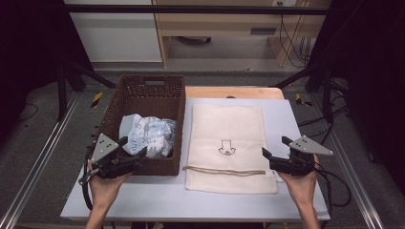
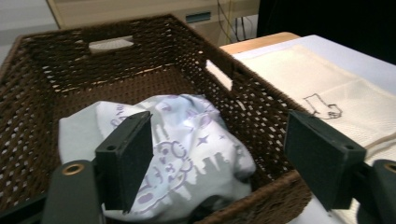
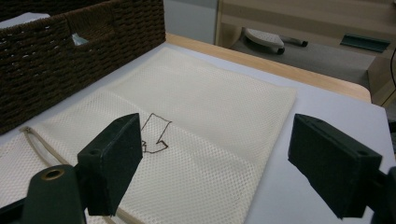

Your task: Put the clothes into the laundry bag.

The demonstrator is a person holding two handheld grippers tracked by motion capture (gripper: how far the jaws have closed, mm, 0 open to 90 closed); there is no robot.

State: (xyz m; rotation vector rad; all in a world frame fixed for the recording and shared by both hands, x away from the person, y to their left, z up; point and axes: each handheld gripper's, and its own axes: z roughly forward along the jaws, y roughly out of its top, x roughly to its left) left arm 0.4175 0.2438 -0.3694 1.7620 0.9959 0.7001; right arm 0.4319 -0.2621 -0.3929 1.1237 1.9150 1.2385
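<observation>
A dark brown wicker basket stands on the left of the table, with a crumpled pale cloth printed in purple inside it. To its right a cream mesh drawstring bag lies flat, a small arrow drawn on it, its cord near the front. My left gripper is open at the basket's near edge, jaws wide over the cloth and the basket's rim. My right gripper is open beside the bag's right edge, its jaws pointing across the bag, nothing between them.
The bag and basket rest on a white sheet over a wooden tabletop. Metal rails run along both sides. Beyond the table stand a wooden desk and dangling cables.
</observation>
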